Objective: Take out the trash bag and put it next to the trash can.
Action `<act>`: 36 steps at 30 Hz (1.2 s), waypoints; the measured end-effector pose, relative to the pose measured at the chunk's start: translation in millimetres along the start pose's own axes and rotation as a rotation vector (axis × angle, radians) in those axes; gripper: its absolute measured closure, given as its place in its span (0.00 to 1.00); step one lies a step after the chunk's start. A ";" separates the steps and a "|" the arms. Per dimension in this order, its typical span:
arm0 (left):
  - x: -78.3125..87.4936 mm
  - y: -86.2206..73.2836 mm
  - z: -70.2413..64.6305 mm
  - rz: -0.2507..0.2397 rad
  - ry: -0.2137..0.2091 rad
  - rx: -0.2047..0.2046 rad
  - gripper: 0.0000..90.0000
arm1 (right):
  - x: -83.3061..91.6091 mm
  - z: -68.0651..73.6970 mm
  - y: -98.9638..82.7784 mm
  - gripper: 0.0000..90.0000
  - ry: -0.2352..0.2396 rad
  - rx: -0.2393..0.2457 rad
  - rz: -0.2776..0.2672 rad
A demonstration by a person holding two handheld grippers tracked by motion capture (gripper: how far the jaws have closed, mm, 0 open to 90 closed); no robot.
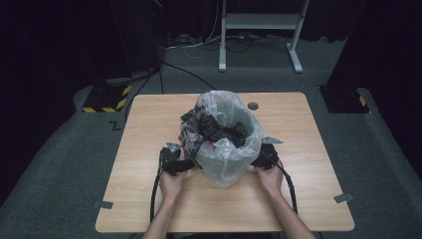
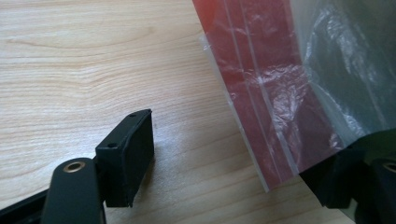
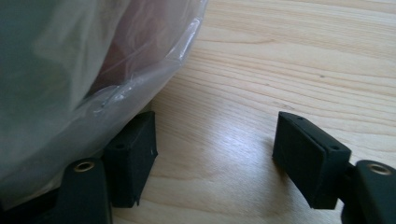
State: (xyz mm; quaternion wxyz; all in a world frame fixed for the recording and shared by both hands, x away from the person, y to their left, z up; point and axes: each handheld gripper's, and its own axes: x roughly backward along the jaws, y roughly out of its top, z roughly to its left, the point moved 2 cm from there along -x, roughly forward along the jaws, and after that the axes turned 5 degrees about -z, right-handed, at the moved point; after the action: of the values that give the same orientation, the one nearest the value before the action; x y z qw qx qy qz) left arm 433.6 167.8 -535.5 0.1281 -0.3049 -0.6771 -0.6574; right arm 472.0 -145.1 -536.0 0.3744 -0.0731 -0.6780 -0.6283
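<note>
Both hands are down low at the near-middle of the wooden worktop (image 1: 149, 149), one on each side of a small bin lined with a clear plastic bag (image 1: 226, 159). The bin stands upright around the centre of the worktop, the bag's rim flaring open at the top, with crumpled black material (image 1: 219, 132) bunched inside and spilling over the person's left edge.

The left gripper (image 1: 175, 162) sits just beside the bag's lower left flank. From the left gripper view, its fingers (image 2: 128, 156) stand wide apart, and a fold of the bag (image 2: 280, 93), showing red through the film, hangs down between them. Nothing is pinched; one finger rests clear on bare wood, and the other is partly hidden under the plastic.

Over on the other side, the right gripper (image 1: 264, 157) is tucked against the bag's lower right. In the right gripper view its fingers (image 3: 310, 158) are spread wide too, with open wood grain between them, while the bag (image 3: 70, 79) bulges over the finger on the picture's left. No grip there either.
</note>
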 end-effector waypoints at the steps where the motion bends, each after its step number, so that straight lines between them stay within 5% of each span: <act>1: -0.5 0.0 -0.7 0.000 0.000 0.002 0.28 | 0.2 -0.2 -0.3 0.32 -0.008 0.001 0.000; 5: -2.3 -1.2 -2.2 0.013 -0.016 0.002 0.25 | 1.6 -4.4 -3.0 0.28 -0.067 0.043 0.008; 7: 0.0 -1.4 2.3 0.019 -0.051 0.028 0.23 | 3.6 -10.3 -4.2 0.27 -0.075 0.030 0.008; 11: 5.5 -1.4 9.1 0.025 -0.044 0.034 0.21 | 7.5 -25.1 -5.9 0.25 -0.091 0.032 0.007; 20: 58.0 8.7 33.7 0.013 -0.069 0.094 0.22 | 9.7 -41.7 -6.3 0.23 -0.113 0.015 0.009; 26: 79.6 20.0 37.4 0.024 -0.109 0.092 0.19 | 9.6 -41.8 -6.3 0.23 -0.113 0.020 0.006; 36: 109.3 44.1 30.2 -0.003 -0.107 0.035 0.22 | 10.0 -41.6 -6.5 0.25 -0.110 0.025 0.004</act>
State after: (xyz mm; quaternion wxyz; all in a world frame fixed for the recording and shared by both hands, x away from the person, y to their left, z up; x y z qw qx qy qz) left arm 380.7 221.5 -440.1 0.0959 -0.3361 -0.6948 -0.6286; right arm 478.5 -187.9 -538.0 0.3387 -0.1042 -0.7051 -0.6143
